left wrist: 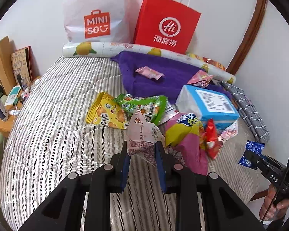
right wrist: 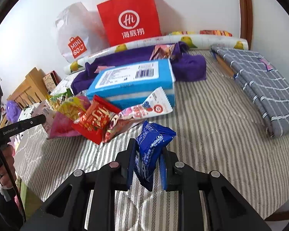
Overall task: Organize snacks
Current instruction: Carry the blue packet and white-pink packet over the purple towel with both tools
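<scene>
The left gripper (left wrist: 142, 150) is clamped on a white printed packet (left wrist: 142, 136); the right gripper (right wrist: 147, 154) pinches a blue packet (right wrist: 152, 146). Both packets hang above the striped bedcover (left wrist: 54, 104), presumably for sorting. Beyond lies the snack pile (left wrist: 144, 111), with the red bag (left wrist: 165, 23) far behind.

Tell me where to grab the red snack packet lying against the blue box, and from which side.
Pinch the red snack packet by its lower flat crimped corner, coming from the open striped bedcover side. That corner juts free of the pile, while its upper end leans on the blue box and a pink-and-white wrapper lies beside it.
</scene>
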